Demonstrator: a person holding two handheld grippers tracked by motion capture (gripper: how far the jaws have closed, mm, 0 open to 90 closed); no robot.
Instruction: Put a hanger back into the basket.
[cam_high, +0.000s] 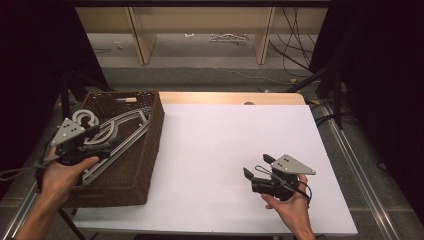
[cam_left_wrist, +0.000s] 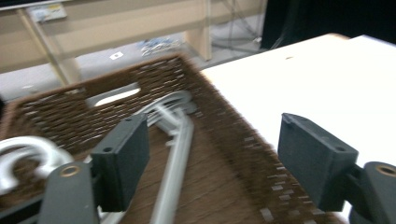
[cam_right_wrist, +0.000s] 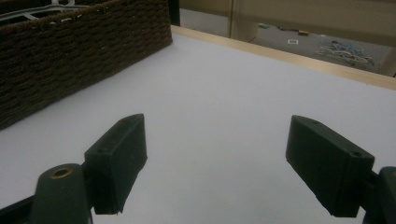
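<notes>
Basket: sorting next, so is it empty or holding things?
Holding things: grey hangers lie inside the wicker basket.

Left hand-held gripper (cam_high: 95, 134) over basket (cam_high: 142, 170) of hangers (cam_high: 131, 131)

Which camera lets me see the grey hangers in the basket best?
The high view: it looks down into the brown wicker basket and shows the grey hangers lying along it, hooks at the far end. The left gripper view shows them close but blurred and cut off. The right gripper view shows just a bit above the basket's rim.
</notes>
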